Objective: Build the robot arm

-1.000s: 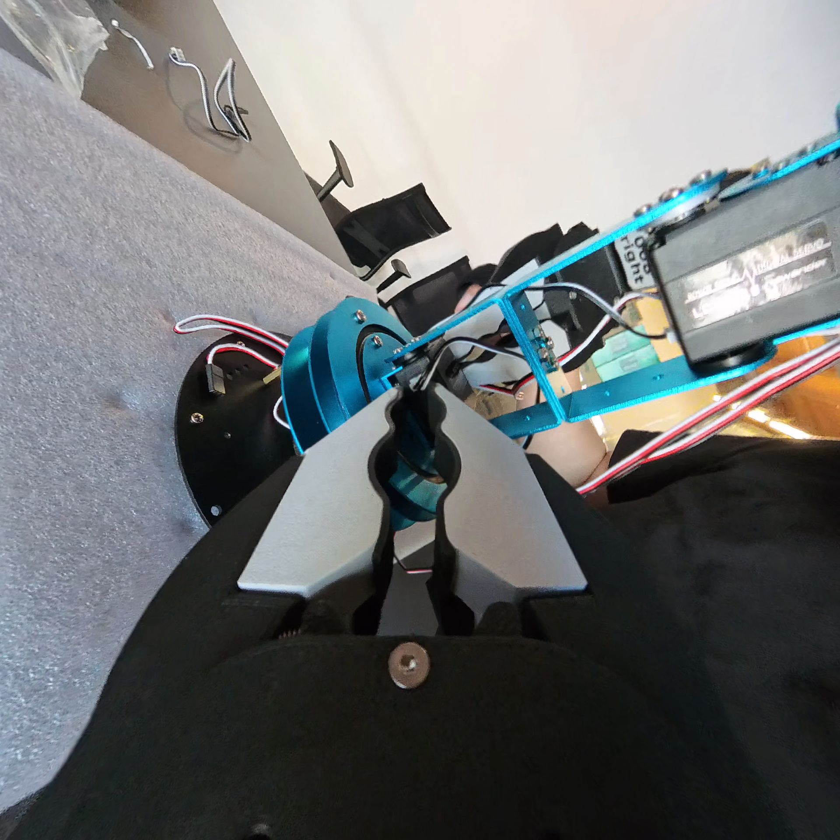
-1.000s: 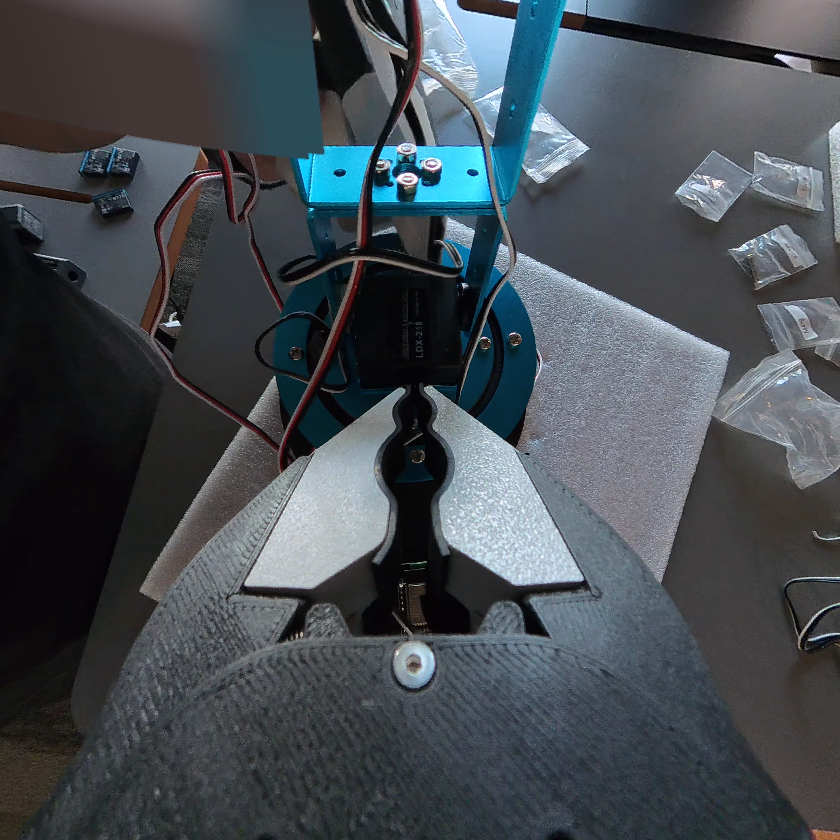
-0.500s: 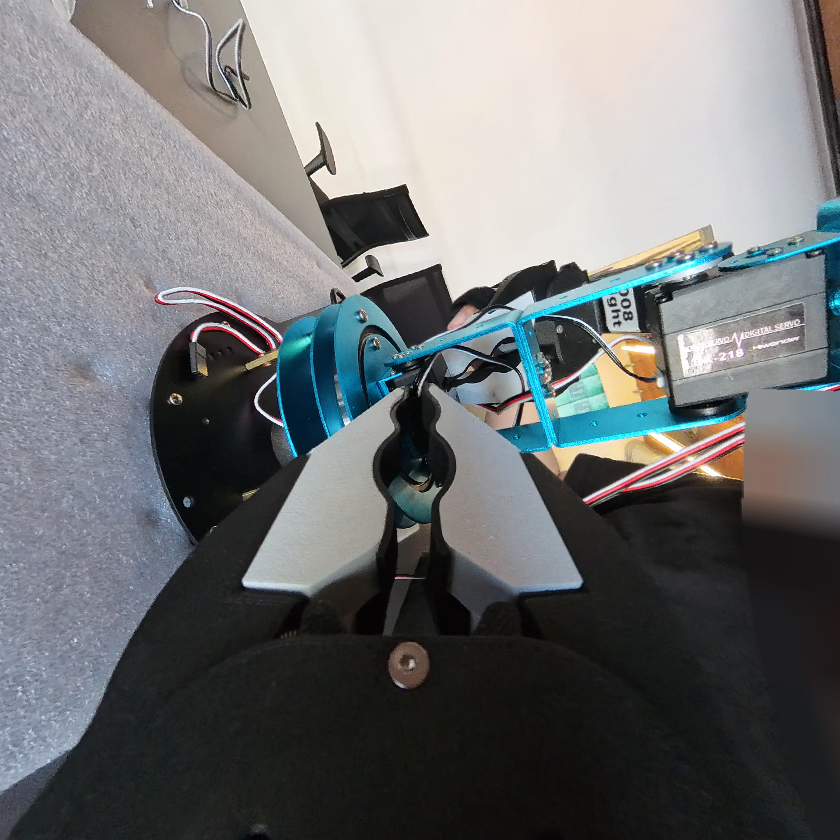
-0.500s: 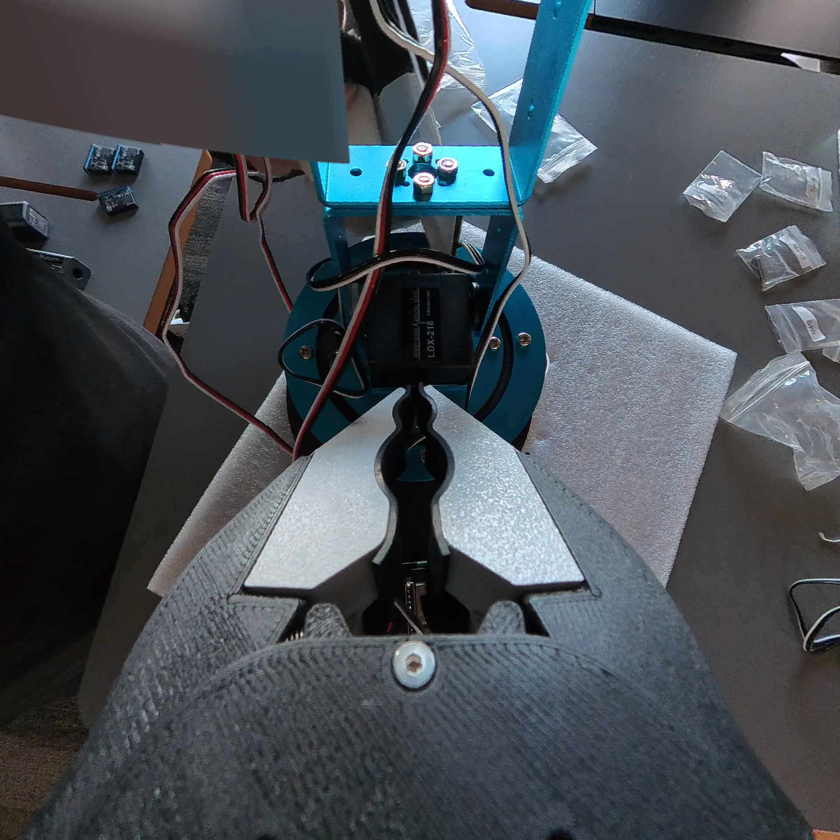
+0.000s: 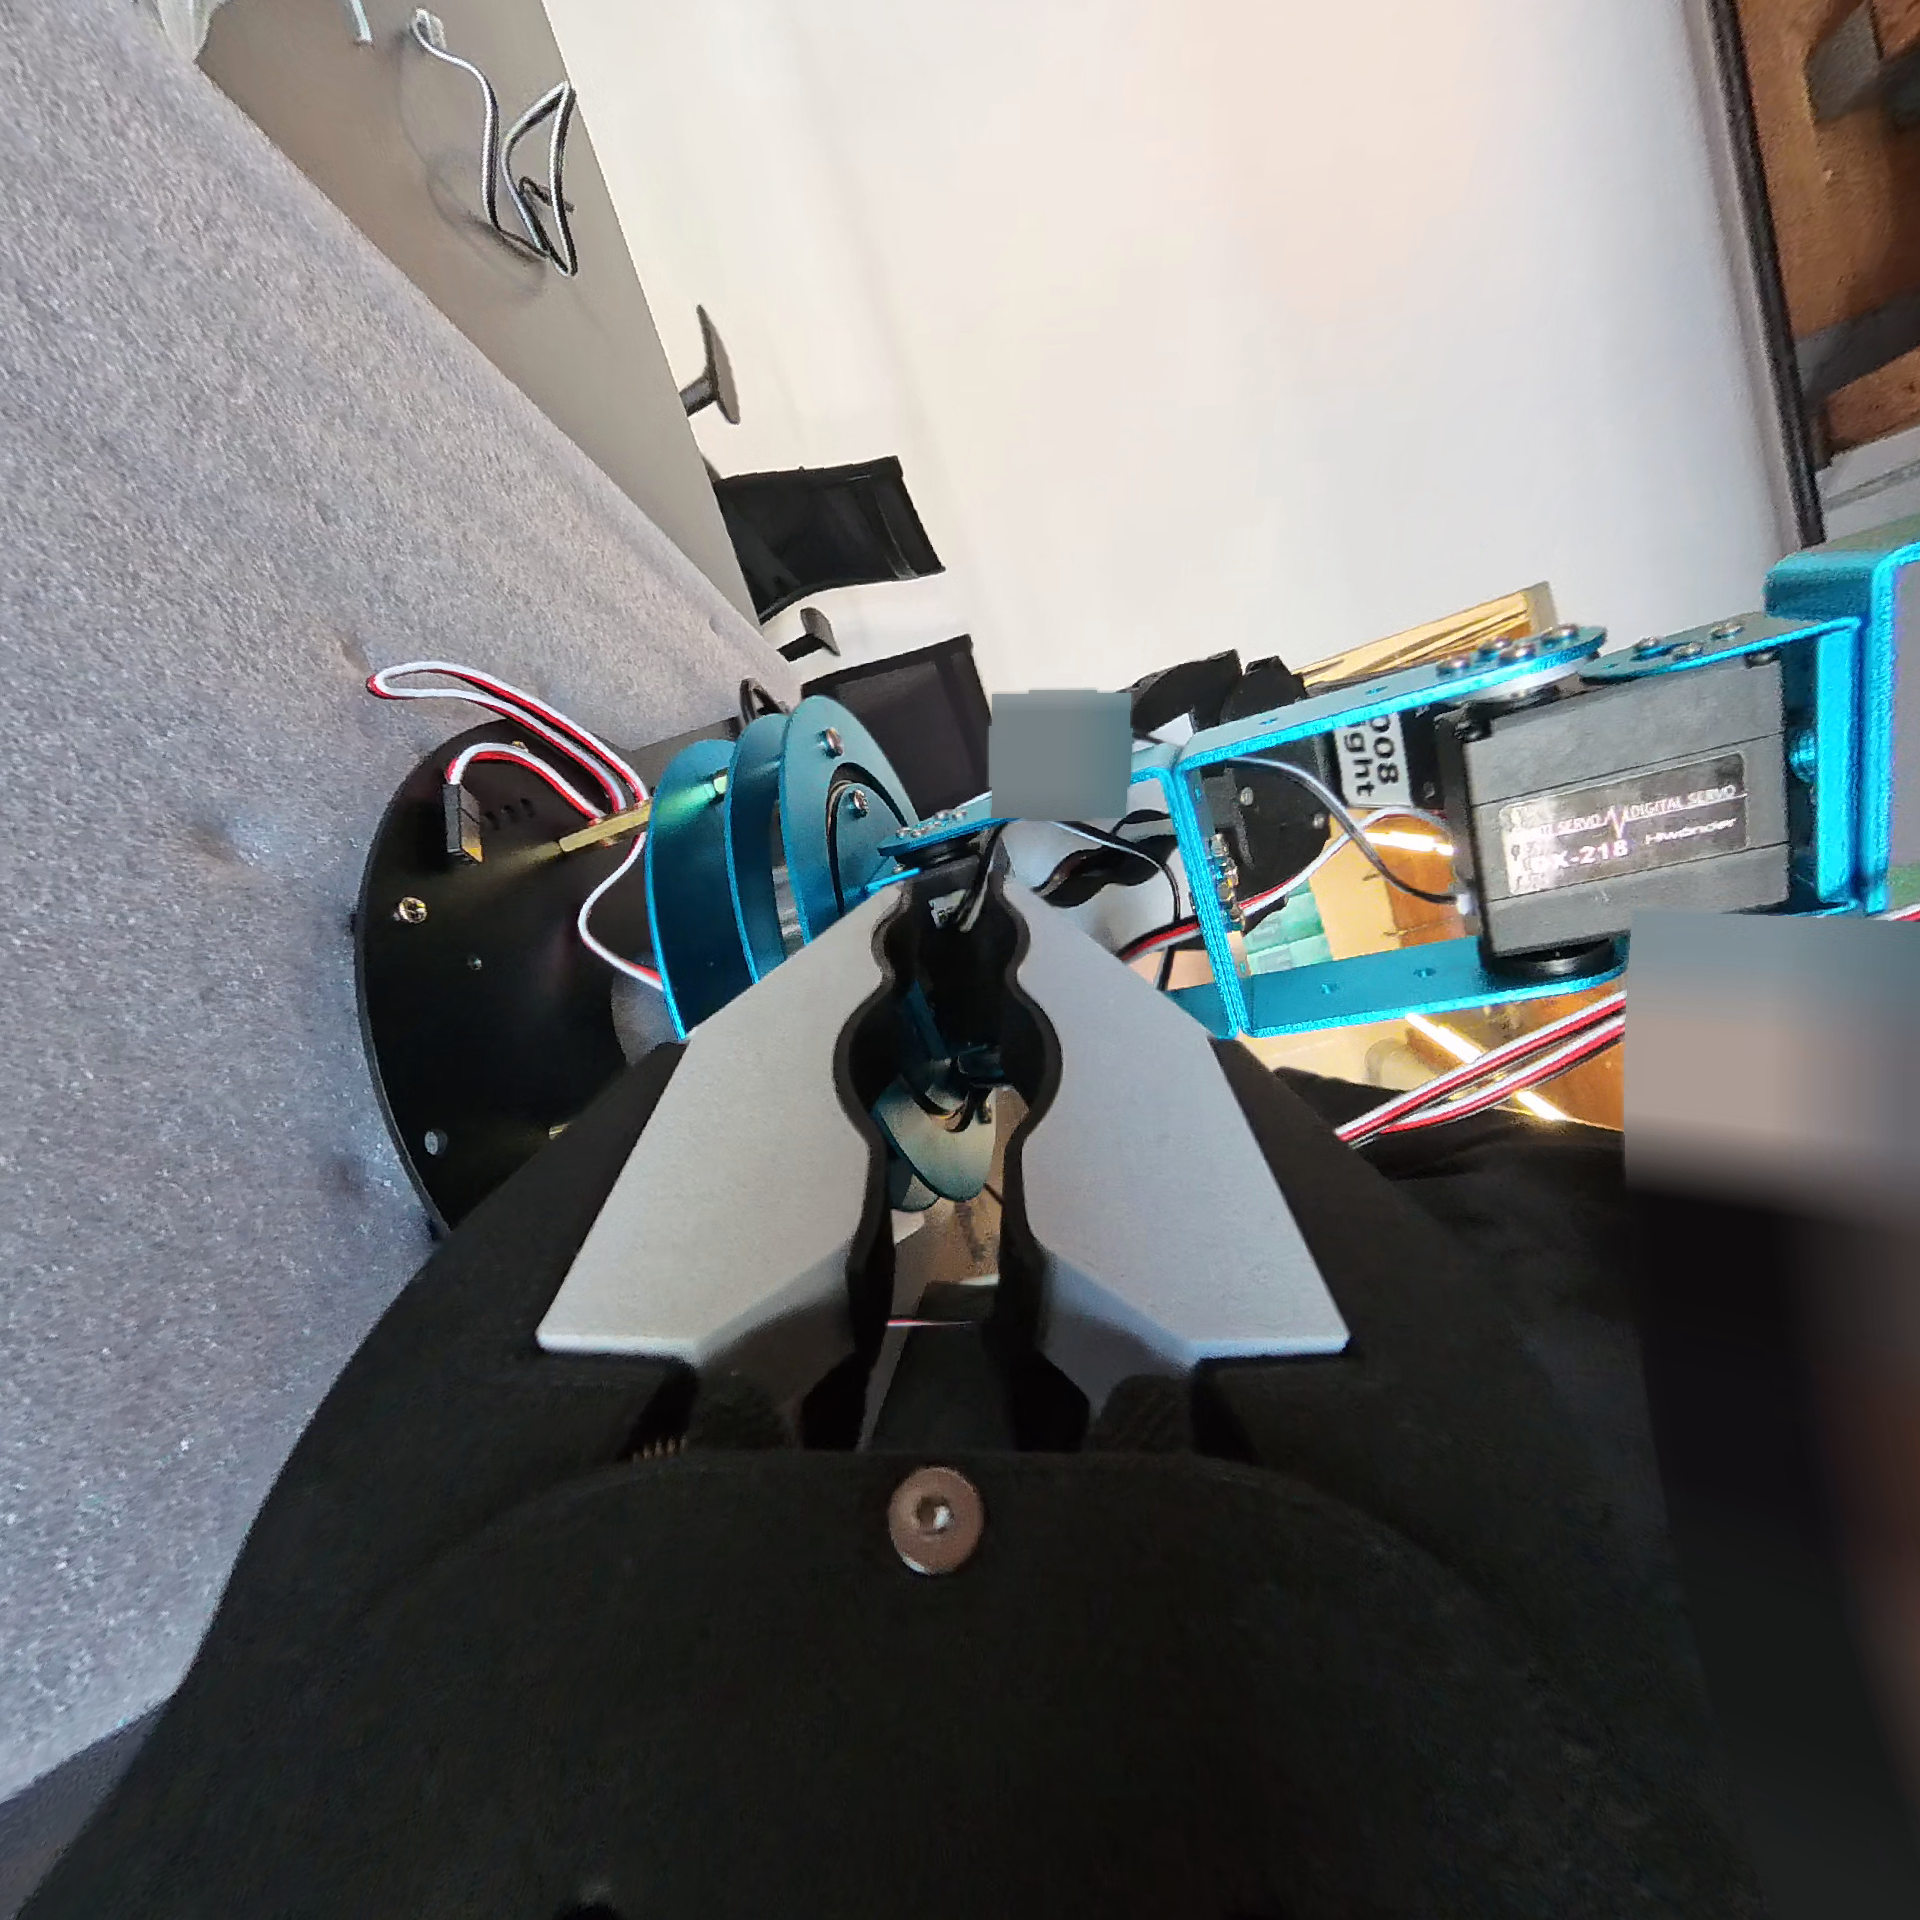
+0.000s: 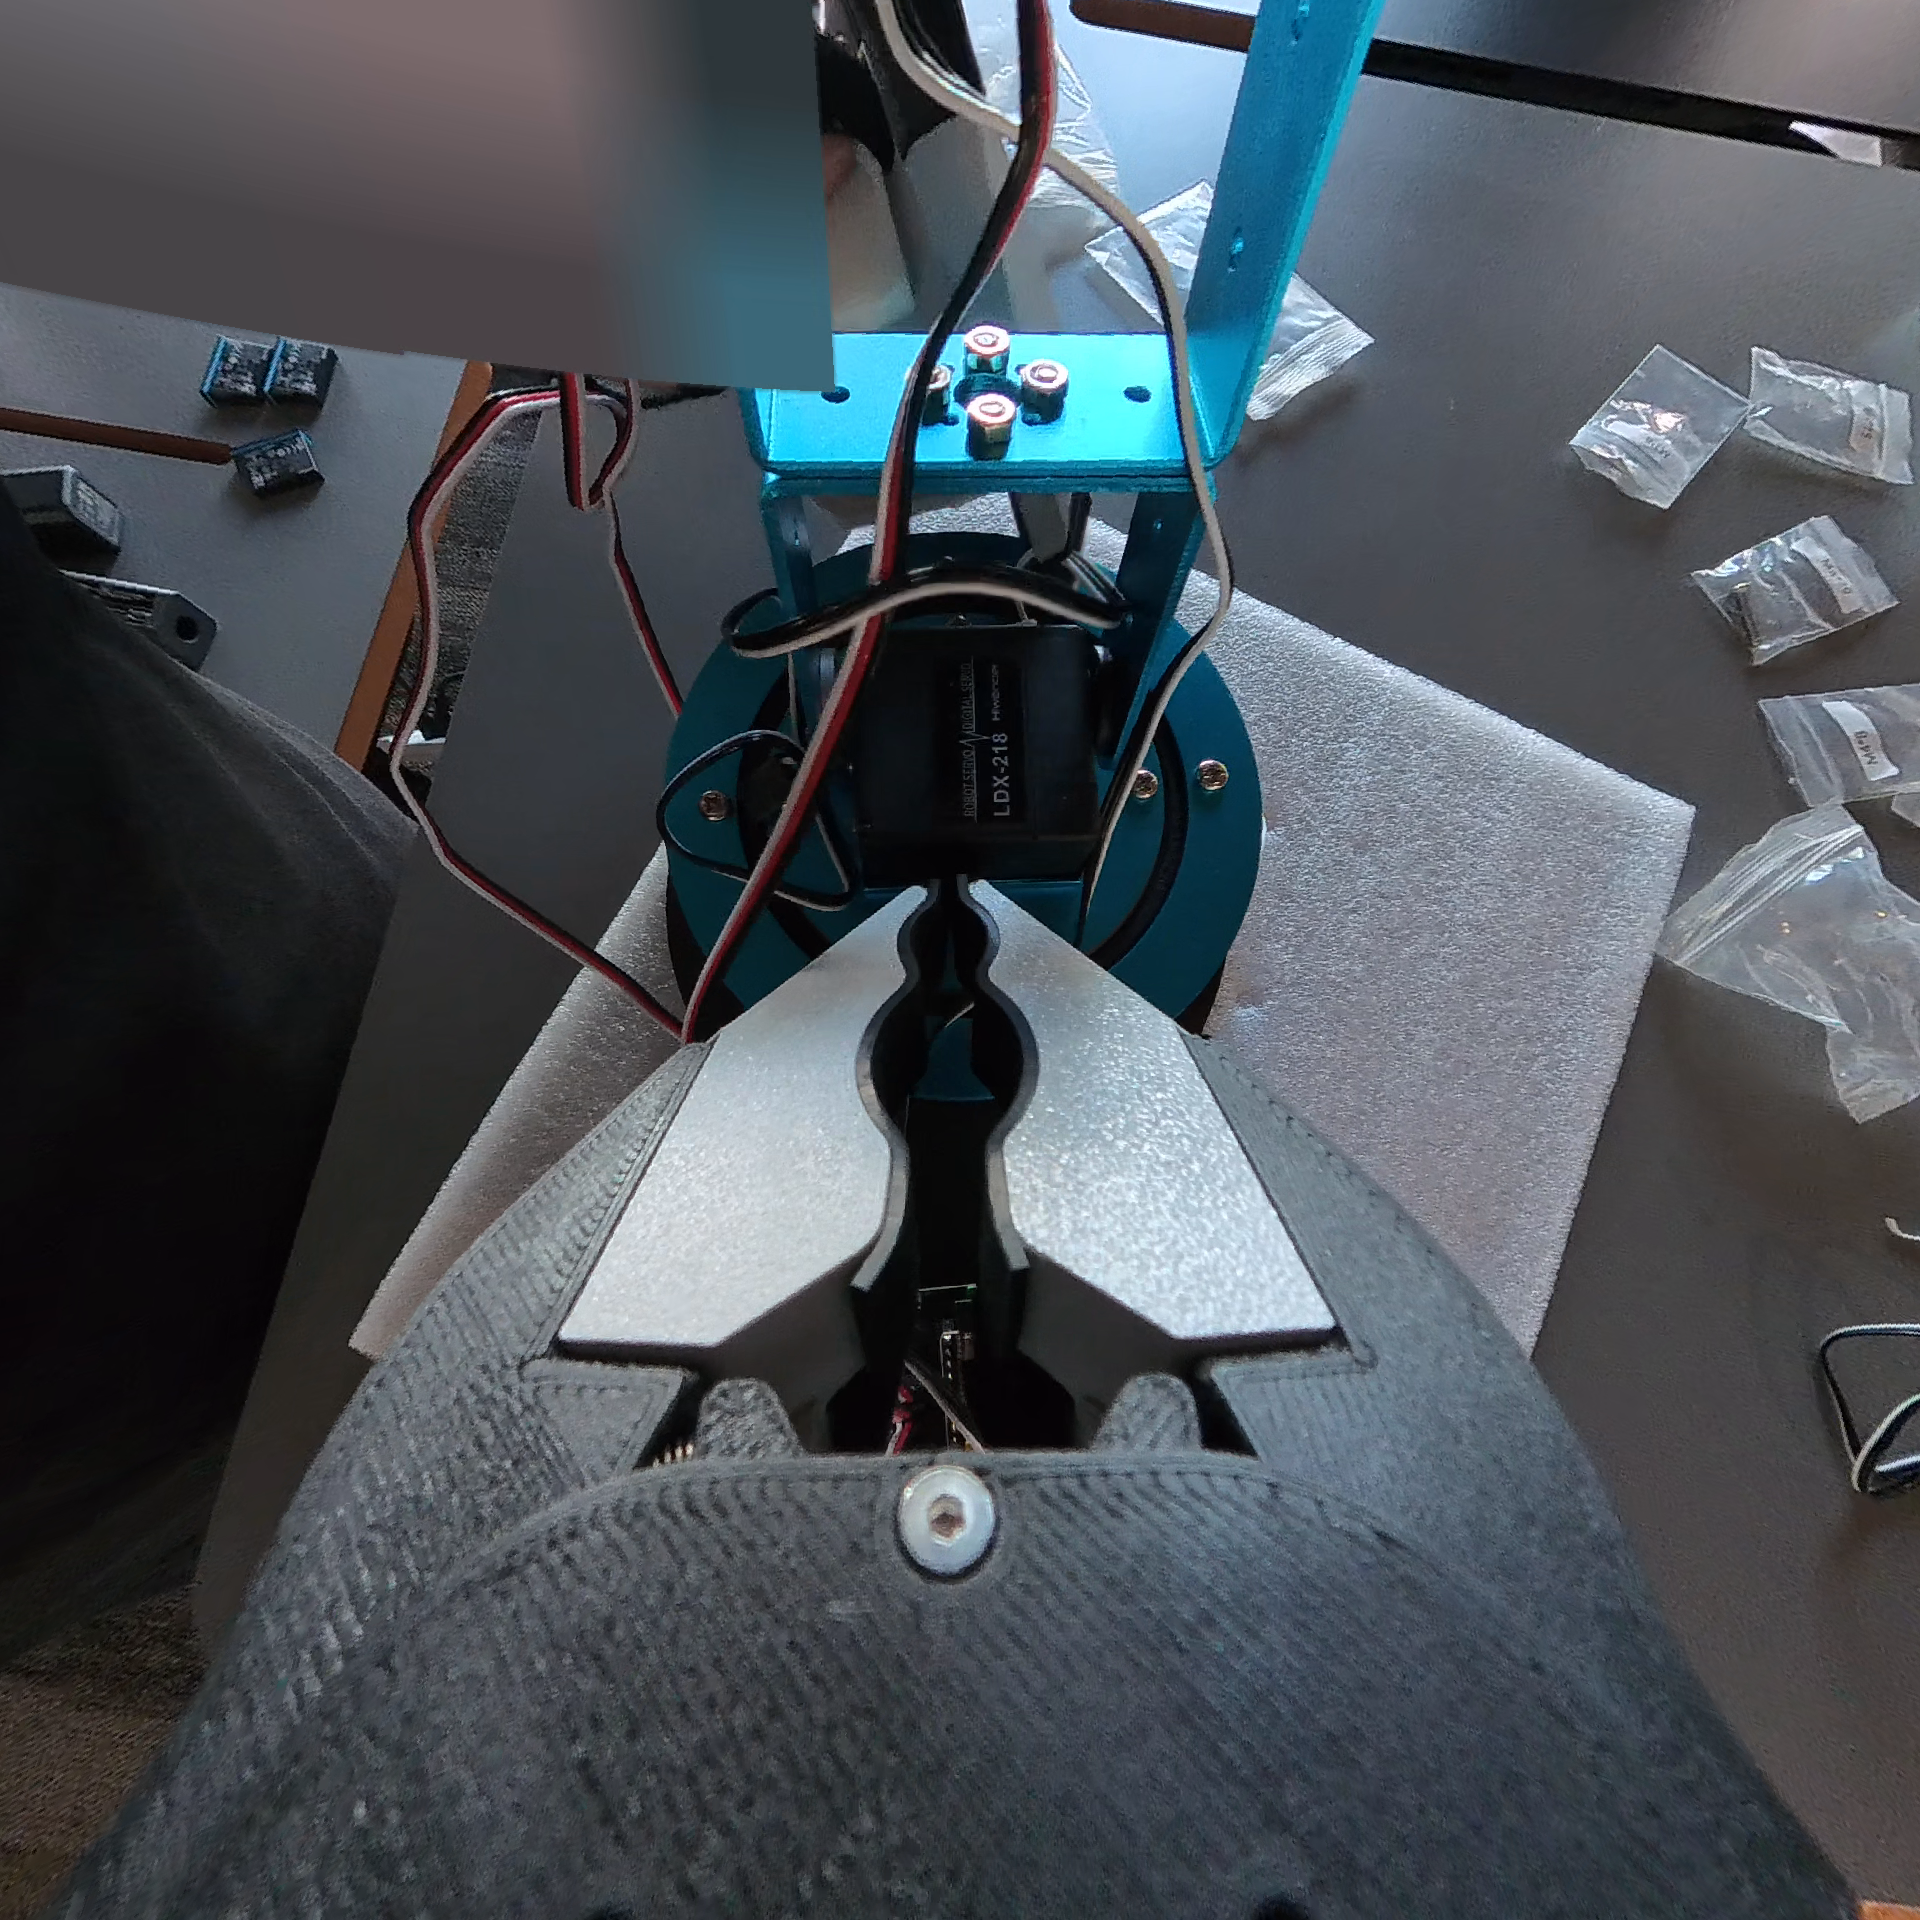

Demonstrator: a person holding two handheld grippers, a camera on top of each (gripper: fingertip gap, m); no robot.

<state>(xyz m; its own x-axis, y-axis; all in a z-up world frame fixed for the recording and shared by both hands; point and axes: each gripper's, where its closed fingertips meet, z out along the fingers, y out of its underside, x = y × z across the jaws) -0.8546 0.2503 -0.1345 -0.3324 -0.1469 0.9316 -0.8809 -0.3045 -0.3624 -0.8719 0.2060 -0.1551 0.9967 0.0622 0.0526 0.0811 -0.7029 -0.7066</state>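
The left gripper [image 5: 951, 914] has its jaws nearly closed around black wires at a blue bracket [image 5: 1226, 935]. The right gripper [image 6: 951, 899] points at a black motor [image 6: 977, 748] on a blue round base [image 6: 1195, 821]; its jaws are almost together, gripping nothing I can make out.

Servo assembly [image 6: 961, 748] on foam sheet [image 6: 1434, 935]

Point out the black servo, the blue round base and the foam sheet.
black servo [image 6: 977, 769]: right wrist view, on its labelled face.
blue round base [image 6: 1184, 842]: right wrist view, on the top ring's right side.
foam sheet [image 6: 1455, 935]: right wrist view, on bare foam right of the base.
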